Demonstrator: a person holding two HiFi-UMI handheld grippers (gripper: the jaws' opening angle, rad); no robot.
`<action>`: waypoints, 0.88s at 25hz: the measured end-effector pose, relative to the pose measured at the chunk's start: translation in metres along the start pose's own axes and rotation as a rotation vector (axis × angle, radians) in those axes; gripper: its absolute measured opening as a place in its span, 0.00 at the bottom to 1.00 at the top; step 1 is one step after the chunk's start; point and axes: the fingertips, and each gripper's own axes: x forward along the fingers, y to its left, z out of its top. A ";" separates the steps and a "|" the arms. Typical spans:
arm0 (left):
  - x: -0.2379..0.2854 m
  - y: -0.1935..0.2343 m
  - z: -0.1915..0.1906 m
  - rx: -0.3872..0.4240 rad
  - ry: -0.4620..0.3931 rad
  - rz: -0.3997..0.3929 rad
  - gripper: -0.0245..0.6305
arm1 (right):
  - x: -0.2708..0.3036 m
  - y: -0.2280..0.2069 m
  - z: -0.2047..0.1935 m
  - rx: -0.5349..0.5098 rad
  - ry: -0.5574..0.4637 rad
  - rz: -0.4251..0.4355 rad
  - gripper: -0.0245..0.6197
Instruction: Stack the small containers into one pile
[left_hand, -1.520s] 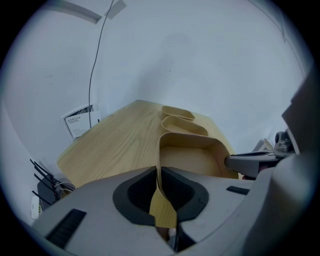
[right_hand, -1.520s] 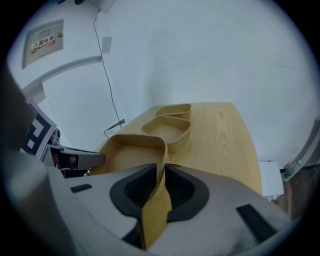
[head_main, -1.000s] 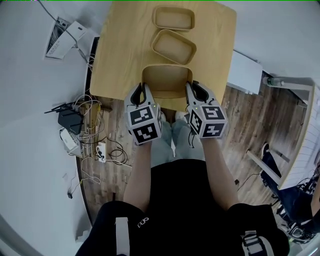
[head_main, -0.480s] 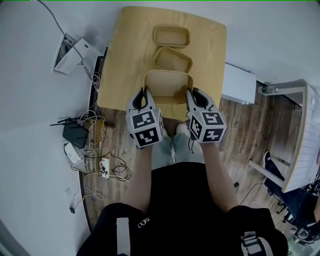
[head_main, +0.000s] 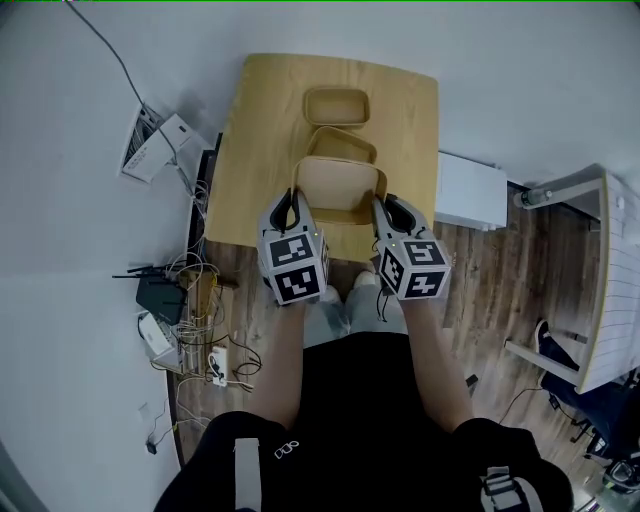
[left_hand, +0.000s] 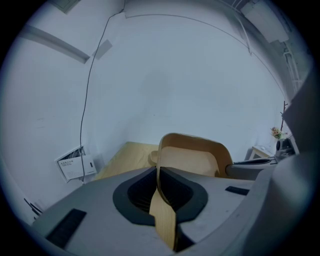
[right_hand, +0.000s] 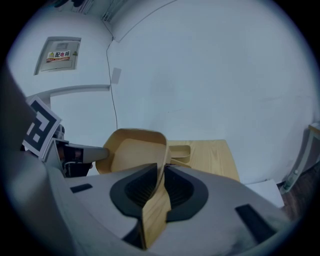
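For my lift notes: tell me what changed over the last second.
The left gripper and right gripper have lifted the nearest container off the table. In the head view it now overlaps the middle container. Each gripper grips a side wall, though the right gripper's jaws have just been opening slightly, with the wall still between them. The middle container and far container stayed put.

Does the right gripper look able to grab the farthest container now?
Probably not: the right gripper holds a wall of the raised container between its jaws, which have just been opening a little; the farthest container sits beyond it.
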 end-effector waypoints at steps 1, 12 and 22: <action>0.002 -0.003 0.003 0.006 -0.002 0.000 0.07 | 0.000 -0.003 0.002 0.006 -0.004 0.001 0.12; 0.032 -0.019 0.057 0.104 -0.020 0.039 0.07 | 0.032 -0.035 0.050 0.049 -0.053 0.060 0.12; 0.040 -0.039 0.080 0.138 -0.044 0.073 0.07 | 0.034 -0.056 0.067 0.047 -0.071 0.115 0.12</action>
